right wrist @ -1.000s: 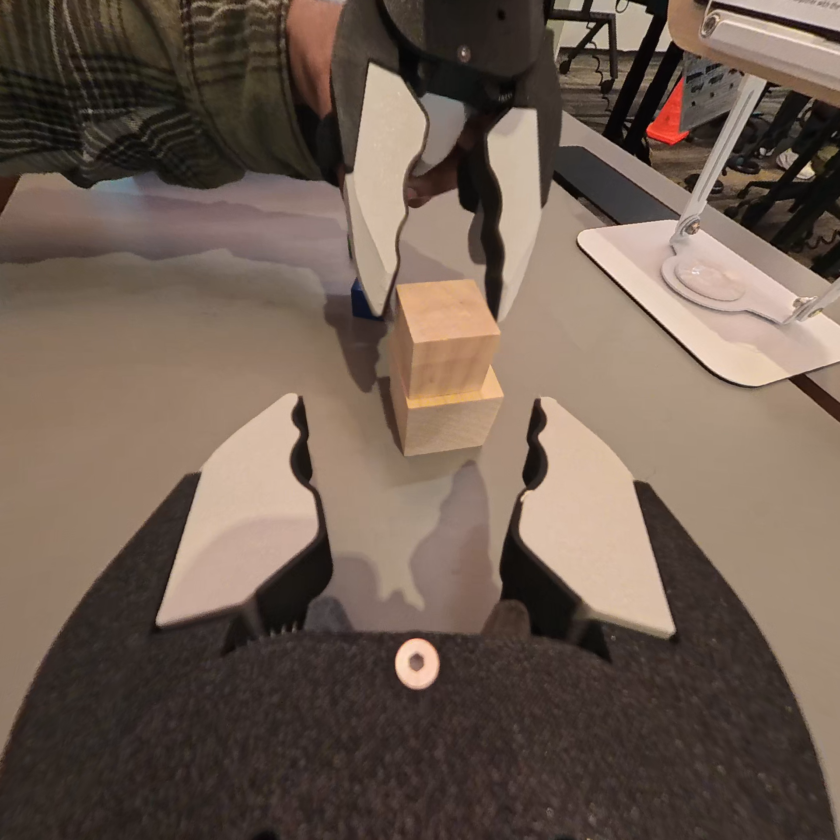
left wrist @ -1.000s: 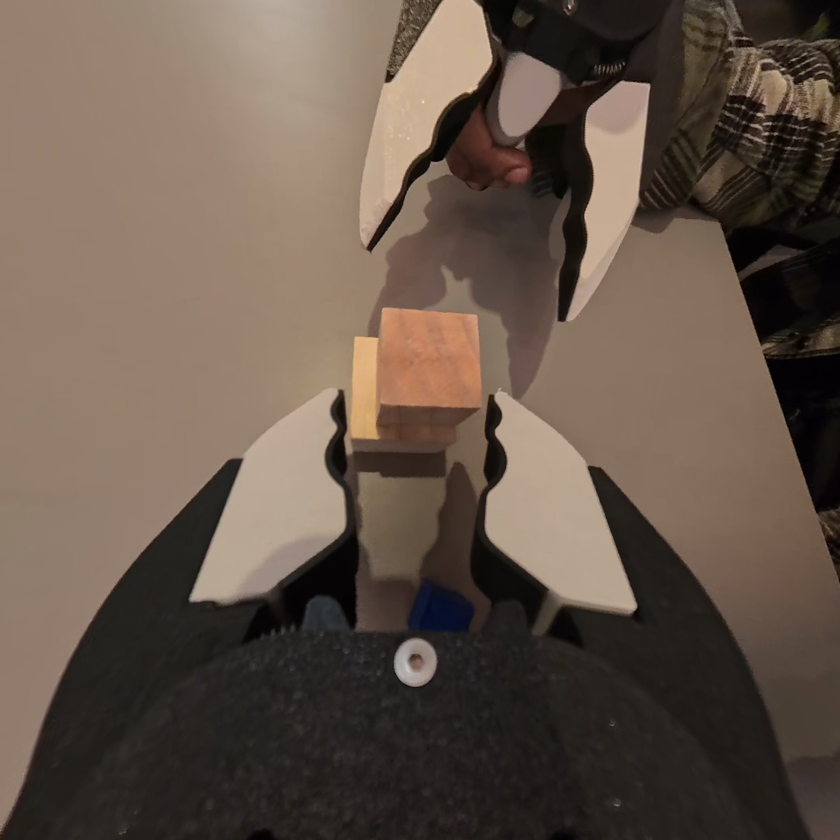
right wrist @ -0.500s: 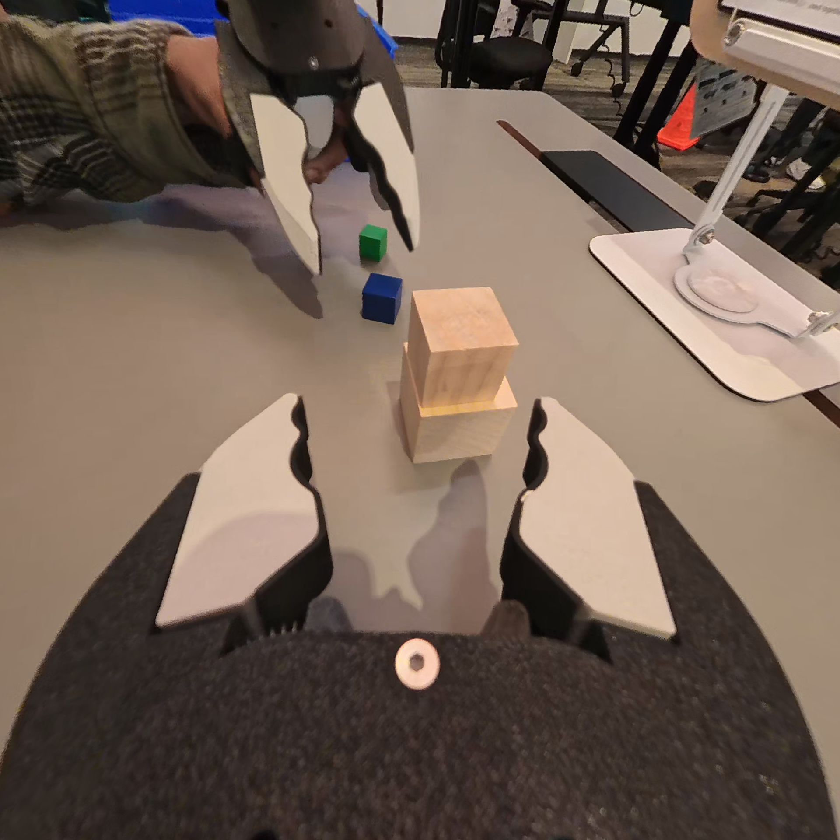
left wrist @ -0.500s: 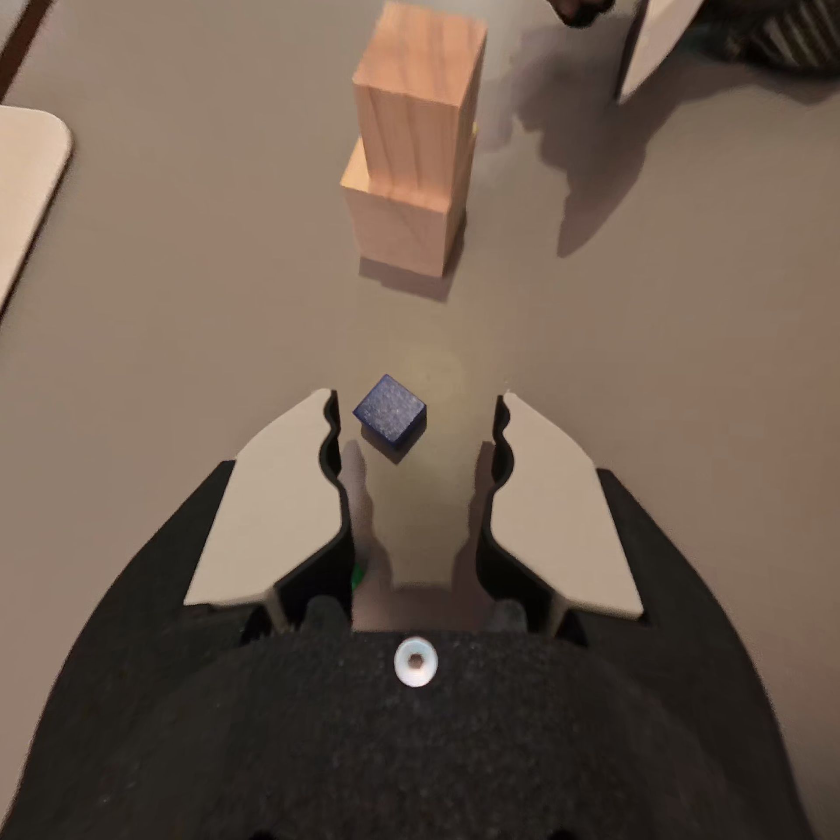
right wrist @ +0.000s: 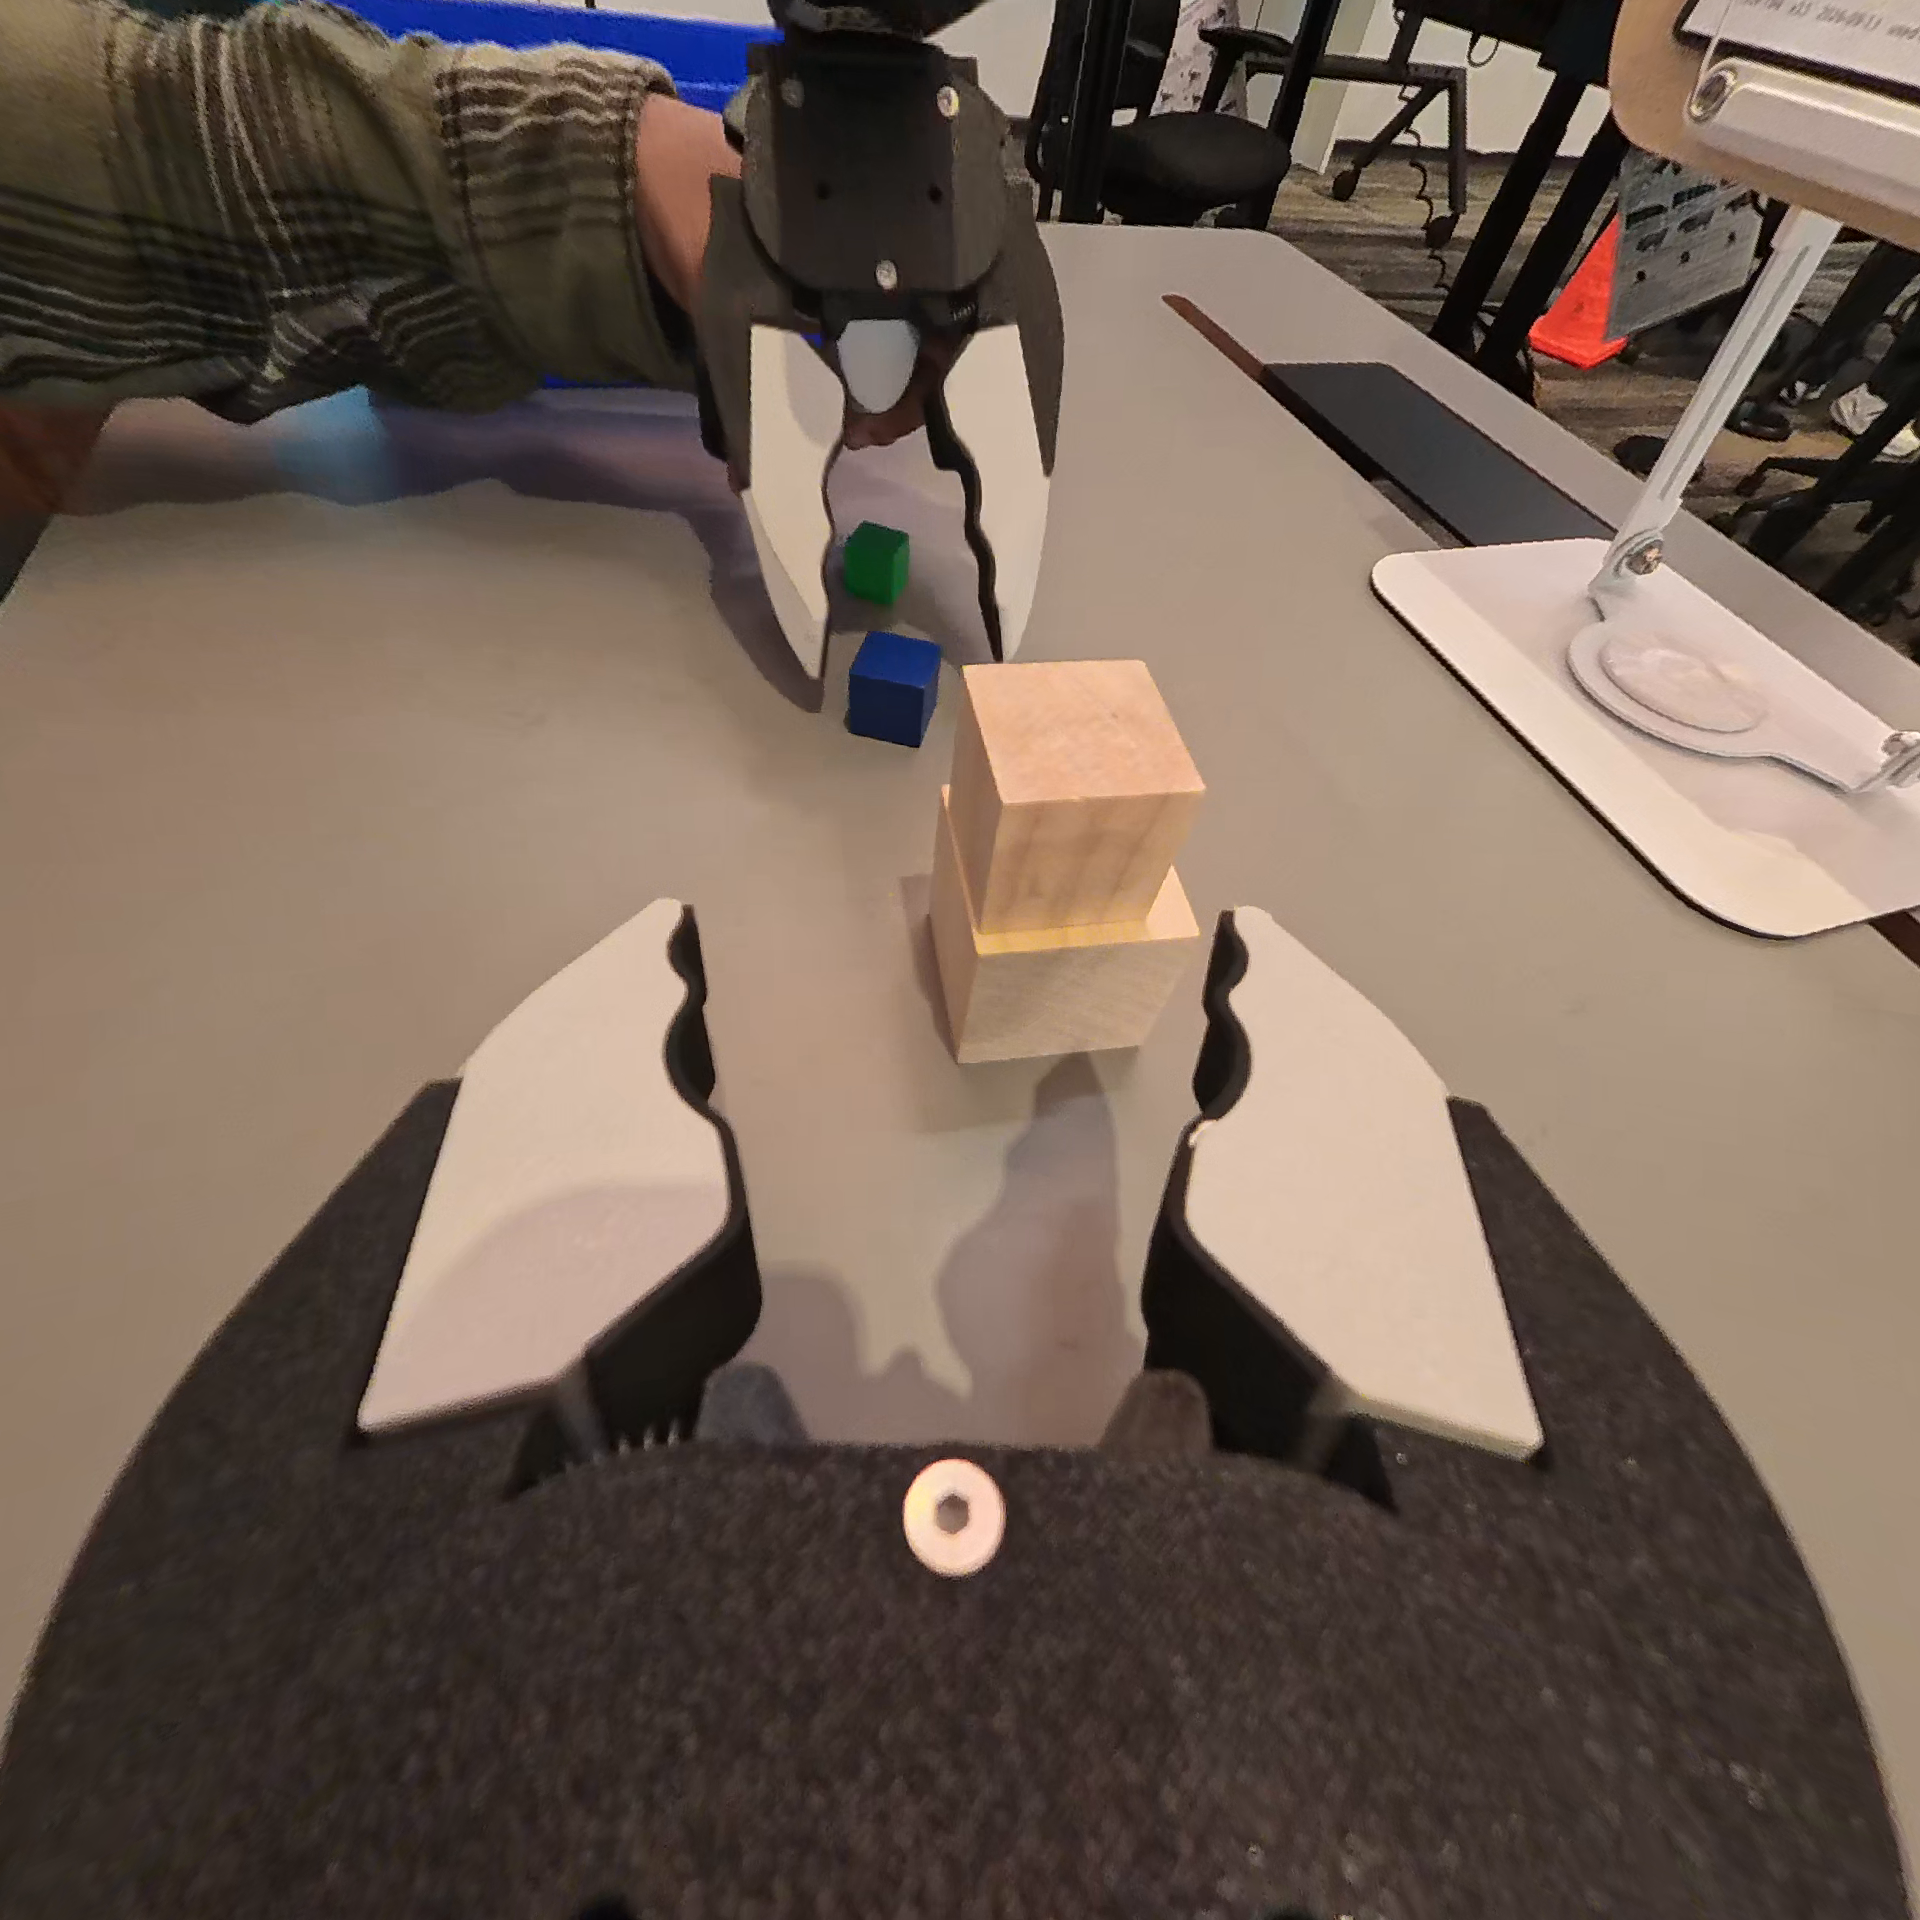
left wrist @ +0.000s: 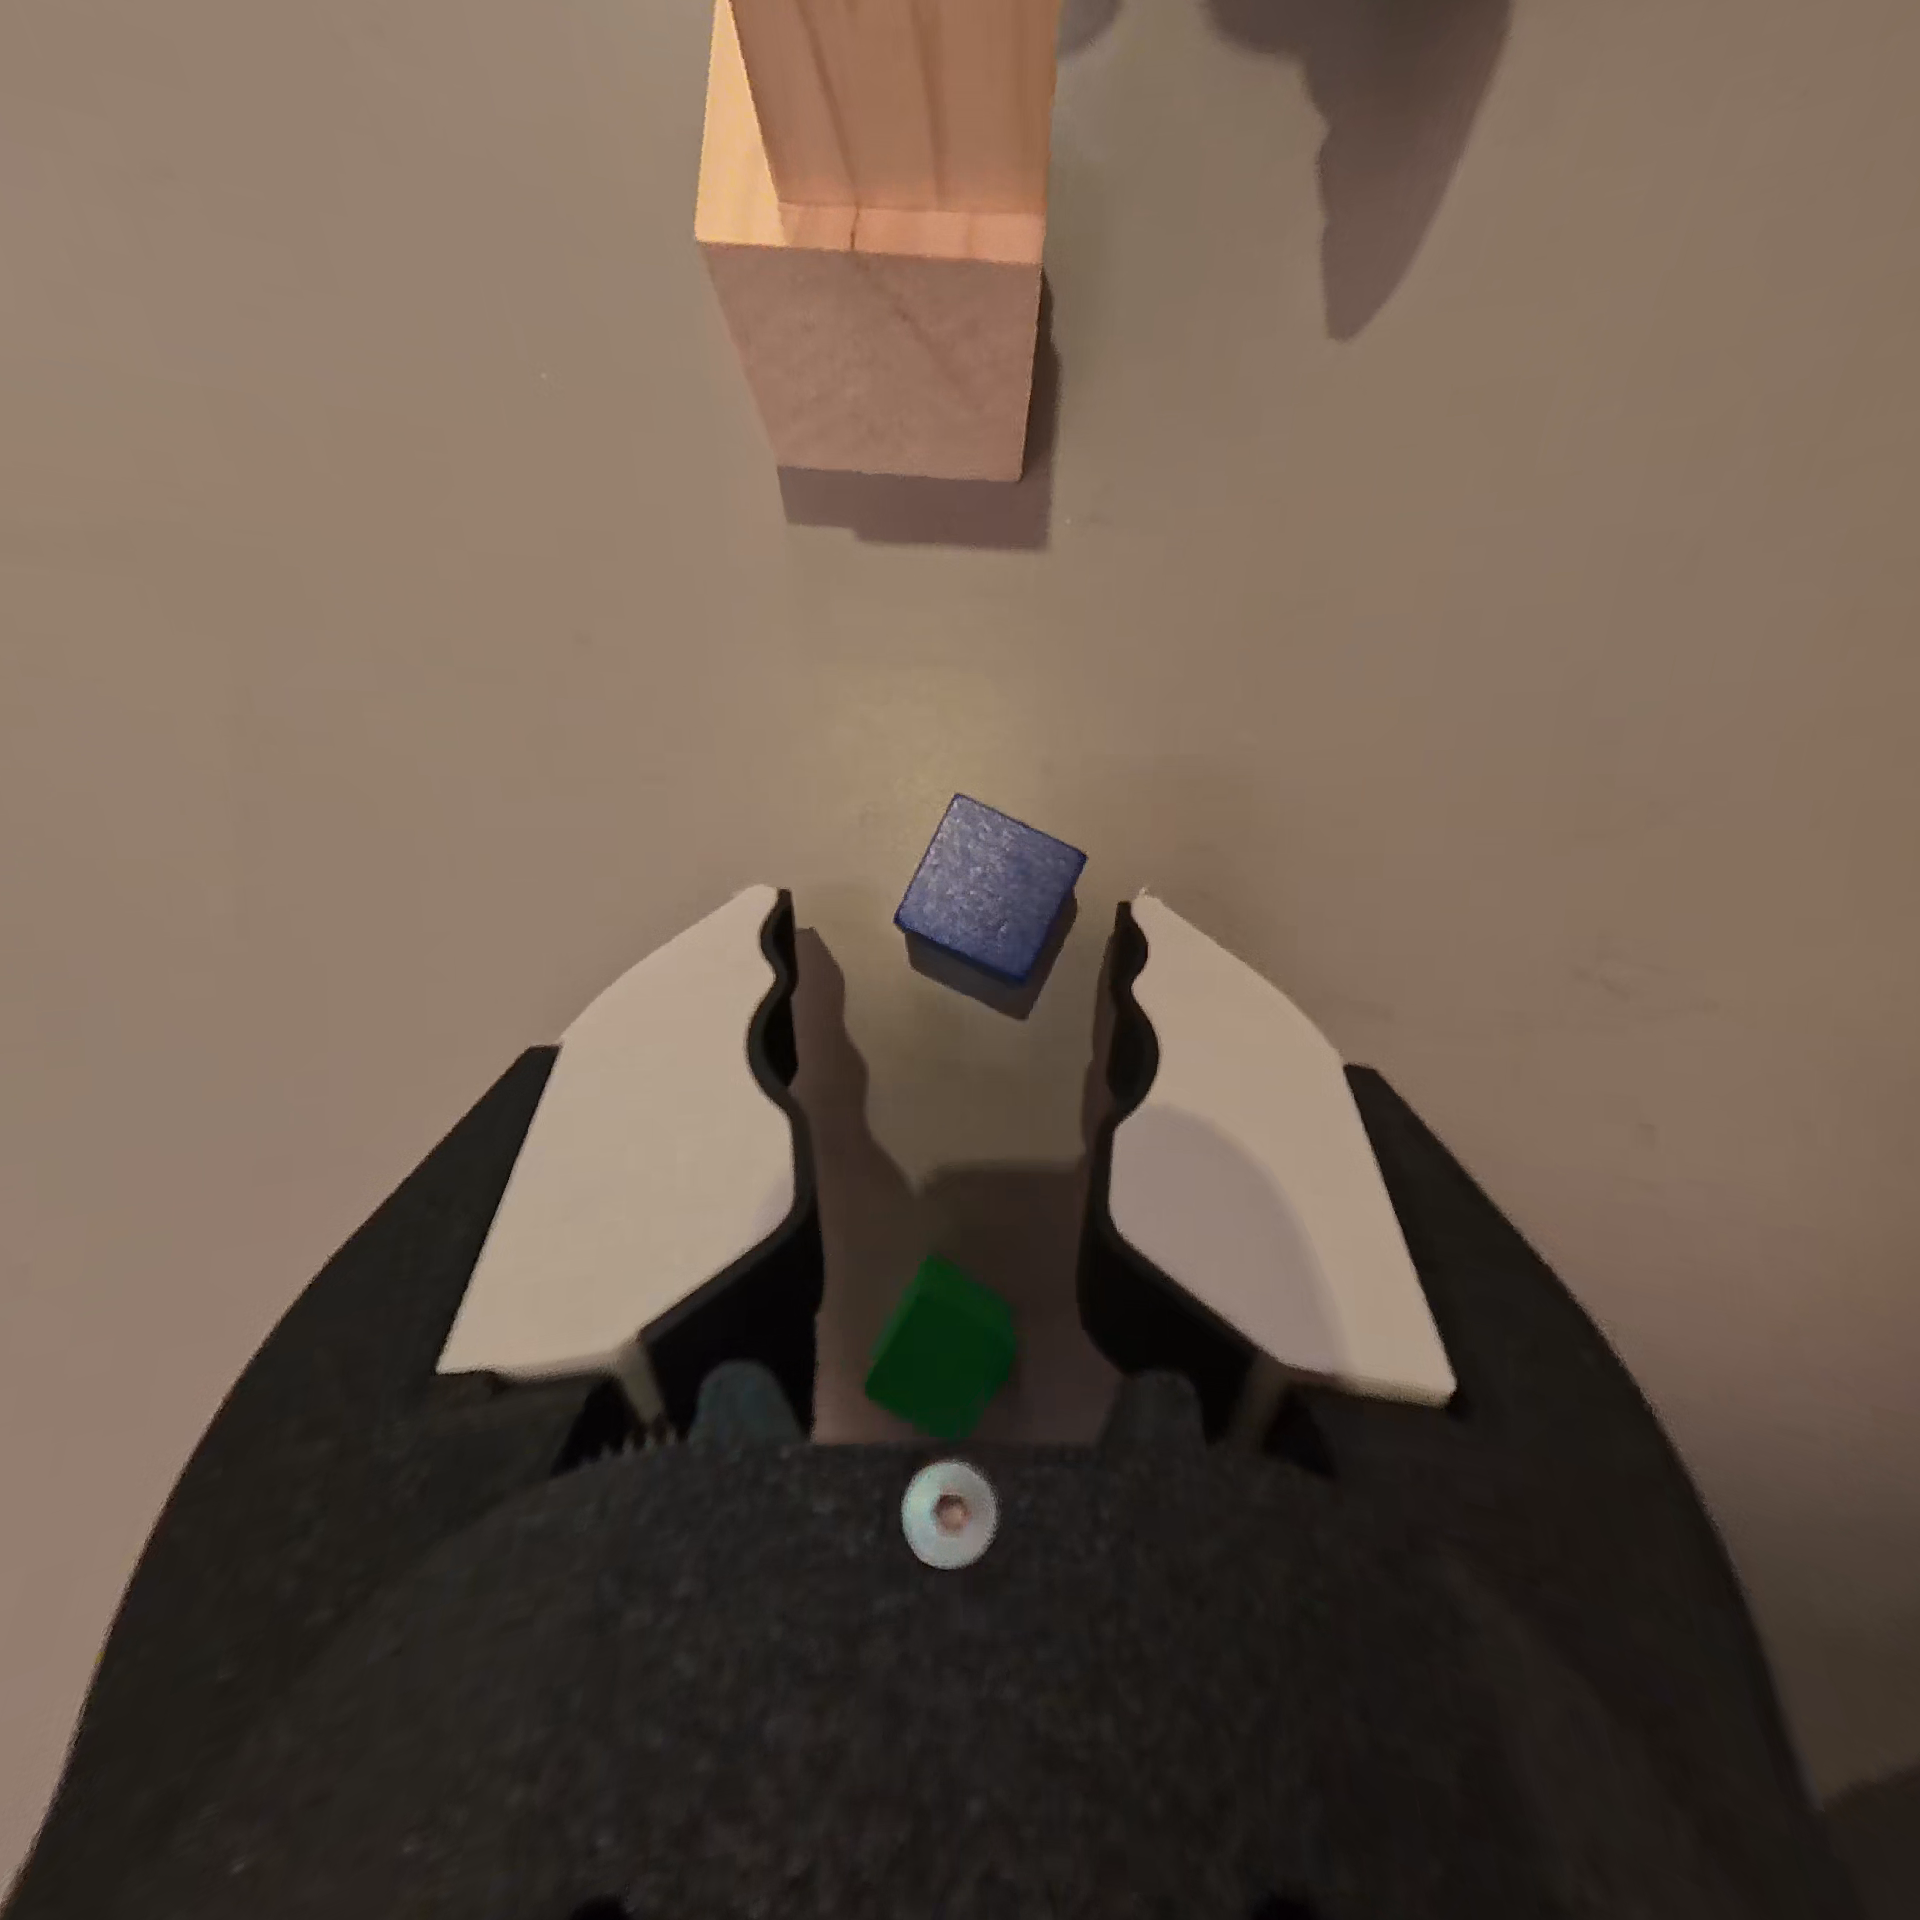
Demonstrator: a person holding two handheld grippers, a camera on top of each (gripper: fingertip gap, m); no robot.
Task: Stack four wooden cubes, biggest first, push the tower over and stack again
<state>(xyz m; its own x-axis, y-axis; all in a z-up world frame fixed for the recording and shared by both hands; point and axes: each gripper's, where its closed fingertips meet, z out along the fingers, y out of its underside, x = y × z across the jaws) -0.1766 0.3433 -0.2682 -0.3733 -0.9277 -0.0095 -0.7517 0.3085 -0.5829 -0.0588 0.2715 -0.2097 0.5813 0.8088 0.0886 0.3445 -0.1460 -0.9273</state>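
Two plain wooden cubes are stacked on the grey table, the smaller cube [right wrist: 1081, 800] on the larger cube [right wrist: 1070, 987]. The stack also shows at the top of the left wrist view [left wrist: 894, 364]. A small blue cube [left wrist: 987, 899] lies just at my left gripper's [left wrist: 956, 896] open fingertips. A small green cube [left wrist: 940, 1351] lies on the table between the fingers, near the palm. In the right wrist view the left gripper [right wrist: 904, 673] points down over the blue cube [right wrist: 894, 691] and green cube [right wrist: 876, 561]. My right gripper [right wrist: 956, 920] is open and empty, just short of the stack.
A white stand base [right wrist: 1662, 727] sits at the right table edge, with a black strip [right wrist: 1423, 447] behind it. A person's plaid sleeve [right wrist: 312, 208] reaches in from the left. Chairs and an orange cone [right wrist: 1579, 312] stand beyond the table.
My left gripper has left the stack and moved back over the blue and green cubes, lowering toward the table. It stays open. My right gripper has barely moved.
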